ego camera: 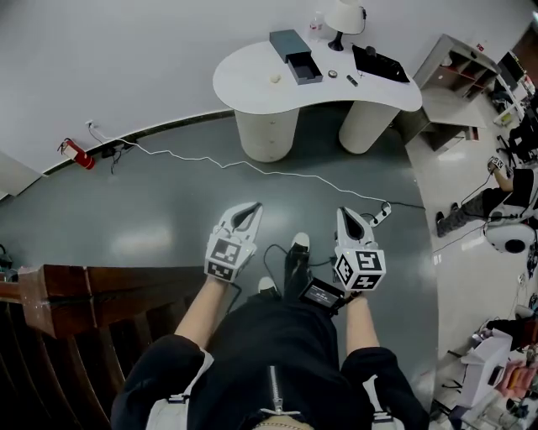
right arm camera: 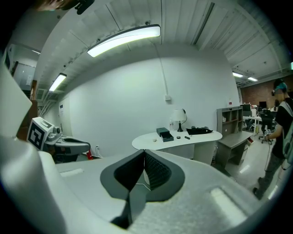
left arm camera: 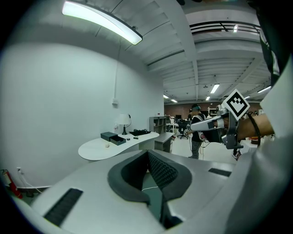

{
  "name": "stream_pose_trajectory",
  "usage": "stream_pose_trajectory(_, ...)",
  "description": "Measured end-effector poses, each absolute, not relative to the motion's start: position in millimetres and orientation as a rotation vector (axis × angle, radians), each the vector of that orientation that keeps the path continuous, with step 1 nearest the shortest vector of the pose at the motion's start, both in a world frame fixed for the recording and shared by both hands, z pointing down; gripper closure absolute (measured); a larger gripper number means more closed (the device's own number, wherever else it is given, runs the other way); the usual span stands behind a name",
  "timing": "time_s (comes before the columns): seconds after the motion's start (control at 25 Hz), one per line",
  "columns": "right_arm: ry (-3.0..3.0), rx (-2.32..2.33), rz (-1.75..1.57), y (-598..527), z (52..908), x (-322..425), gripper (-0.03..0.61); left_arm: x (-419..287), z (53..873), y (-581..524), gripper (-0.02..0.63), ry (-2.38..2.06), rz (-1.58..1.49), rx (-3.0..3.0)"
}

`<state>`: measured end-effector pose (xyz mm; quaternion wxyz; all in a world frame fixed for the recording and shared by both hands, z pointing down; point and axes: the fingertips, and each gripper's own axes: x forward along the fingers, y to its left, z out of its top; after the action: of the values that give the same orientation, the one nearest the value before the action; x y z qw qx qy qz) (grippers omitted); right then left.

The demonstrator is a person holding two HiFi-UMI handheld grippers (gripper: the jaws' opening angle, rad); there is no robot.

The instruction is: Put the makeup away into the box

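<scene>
The print on show is the black-and-white square markers on each hand-held gripper's cube (patterns, not letters). The left hand-held gripper [ego camera: 250, 208] and the right hand-held gripper [ego camera: 345, 213] have their jaws pressed together on nothing, and are held side by side above the grey floor [ego camera: 151, 218]. The dark box [ego camera: 296, 55], one tray drawn out, sits on the curved white worktop [ego camera: 244, 84], well apart from both and straight ahead. Small makeup pieces [ego camera: 334, 74], too small to tell apart, lie near the box, toward the lamp [ego camera: 343, 17].
</scene>
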<state>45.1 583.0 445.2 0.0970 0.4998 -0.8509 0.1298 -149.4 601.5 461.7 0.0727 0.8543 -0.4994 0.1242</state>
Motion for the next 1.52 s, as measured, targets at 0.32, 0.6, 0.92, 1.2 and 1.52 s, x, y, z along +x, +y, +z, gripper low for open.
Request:
stream_pose_trajectory(0.32, -2.520, 1.493, 0.394, 541, 450, 51, 0.572, -142, 469, 559, 0.601, -1.474, 0.385, 2.577)
stream_pose_trajectory(0.6, -2.522, 1.489, 0.394, 480, 446, 56, 0.572, -134, 472, 500, 0.601, -1.457, 0.413, 2.574)
stream_pose_trajectory(0.92, -2.529, 1.465, 0.390, 405, 438, 68, 0.572, -123, 467, 427, 0.601, -1.479, 0.402, 2.546)
stream_pose_trajectory(1.2, -2.554, 1.418, 0.399, 345, 435, 80, 0.572, -108, 465, 377, 0.601, -1.506, 0.417, 2.510)
stream_pose_trajectory(1.52, -2.586, 1.356, 0.430, 292, 444, 93, 0.572, -100, 472, 331, 0.601, -1.562, 0.448, 2.449)
